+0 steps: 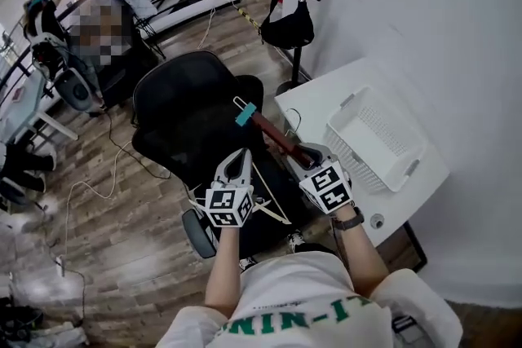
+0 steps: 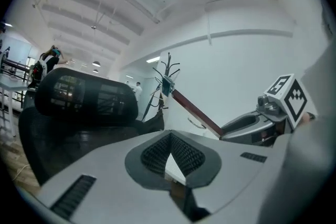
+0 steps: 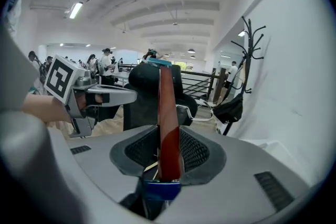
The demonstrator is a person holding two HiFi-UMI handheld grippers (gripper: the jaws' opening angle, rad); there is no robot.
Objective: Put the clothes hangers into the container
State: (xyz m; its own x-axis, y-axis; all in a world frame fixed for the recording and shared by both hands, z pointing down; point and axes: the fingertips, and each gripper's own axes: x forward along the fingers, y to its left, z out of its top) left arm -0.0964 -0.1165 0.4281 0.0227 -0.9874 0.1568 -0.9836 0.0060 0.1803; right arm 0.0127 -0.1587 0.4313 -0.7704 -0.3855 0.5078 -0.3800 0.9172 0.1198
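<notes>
Head view, looking steeply down: at the left, a black office chair (image 1: 188,106) stands on a wood floor. In front of it, the person's left gripper (image 1: 242,152) is held out over the chair seat. Its tongs are pressed together at the tips with nothing between them, which the left gripper view confirms. Just to its right, a reddish-brown wooden hanger (image 1: 271,132) slants up and away to the left, with a blue clip (image 1: 245,115) at its far end. The right gripper (image 1: 300,154) has its tongs clamped on the near end of the hanger. In the right gripper view the wood runs straight up between the two dark pads, with a second blue clip at the bottom. The hanger is in the air above the chair, near the corner of a white table (image 1: 314,106). Farther right on that table sits a white plastic basket (image 1: 359,163), well apart from the hanger. Behind the table, a coat stand (image 1: 298,53) holds a black bag (image 1: 287,30) against the white wall.
</notes>
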